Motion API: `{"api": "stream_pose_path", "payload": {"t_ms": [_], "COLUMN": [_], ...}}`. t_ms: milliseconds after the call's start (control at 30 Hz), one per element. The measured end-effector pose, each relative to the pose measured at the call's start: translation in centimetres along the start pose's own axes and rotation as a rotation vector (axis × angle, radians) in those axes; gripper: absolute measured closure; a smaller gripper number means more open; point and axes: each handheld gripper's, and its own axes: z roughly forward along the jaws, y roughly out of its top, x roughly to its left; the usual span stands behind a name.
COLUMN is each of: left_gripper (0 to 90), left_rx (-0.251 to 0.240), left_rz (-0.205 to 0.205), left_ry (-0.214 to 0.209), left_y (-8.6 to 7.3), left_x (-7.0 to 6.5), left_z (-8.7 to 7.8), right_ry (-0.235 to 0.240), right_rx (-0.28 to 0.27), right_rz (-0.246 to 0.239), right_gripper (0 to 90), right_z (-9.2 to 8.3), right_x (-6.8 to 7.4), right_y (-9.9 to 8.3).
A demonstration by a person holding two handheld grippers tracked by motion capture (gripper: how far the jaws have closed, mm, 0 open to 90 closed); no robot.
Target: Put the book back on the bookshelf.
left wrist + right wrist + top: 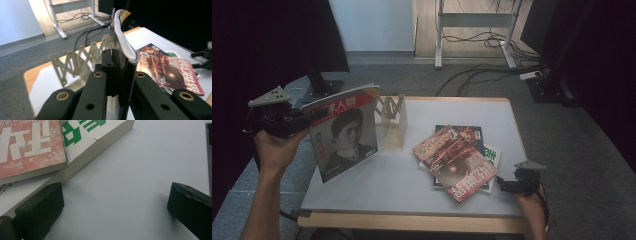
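Note:
My left gripper [308, 118] is shut on the spine edge of a magazine [344, 132] with a red title band and a portrait cover, held upright over the table's left side. In the left gripper view the magazine [123, 37] stands edge-on between the black jaws of the left gripper [116, 72], its pages fanning at the top. A beige accordion rack [391, 122] [75, 62] stands just behind it. My right gripper [507, 186] [115, 202] is open over bare tabletop [140, 170] at the front right, beside a stack of magazines [457, 157] [170, 72].
The stack's top is a red magazine [30, 147] lying on a white and green book [95, 135], close to my right gripper's left jaw. The white table [412, 190] has a wooden rim. A monitor stand [319, 85], desk legs [439, 40] and floor cables [482, 70] lie beyond.

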Motion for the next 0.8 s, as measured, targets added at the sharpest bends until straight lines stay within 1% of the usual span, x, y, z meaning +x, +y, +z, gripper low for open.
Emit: {"api": "stream_pose_path", "payload": {"t_ms": [67, 233, 367, 567, 800], "left_gripper": [86.7, 86.7, 86.8, 86.7, 86.7], "left_rx": [0.003, 0.007, 0.005, -0.003, -0.012], "left_rz": [-0.008, -0.031, -0.054, -0.074, -0.089], "left_ry": [0.022, 0.053, 0.076, 0.095, 0.121], "left_y": [-0.2, -0.7, -1.0, -1.1, -1.1], "left_x": [0.5, 1.4, 2.1, 2.9, 3.7], "left_z": [-0.3, -0.5, -0.3, 0.5, 2.0], "right_ry": [0.000, 0.000, 0.000, 0.000, 0.000], "right_rx": [0.000, 0.000, 0.000, 0.000, 0.000], "right_rz": [0.000, 0.000, 0.000, 0.000, 0.000], "right_gripper": [0.4, 0.4, 0.4, 0.4, 0.5], "right_z": [0.0, 0.0, 0.0, 0.0, 0.0], "right_x": [0.0, 0.0, 0.0, 0.0, 0.0], "right_y": [0.0, 0.0, 0.0, 0.0, 0.0]}}
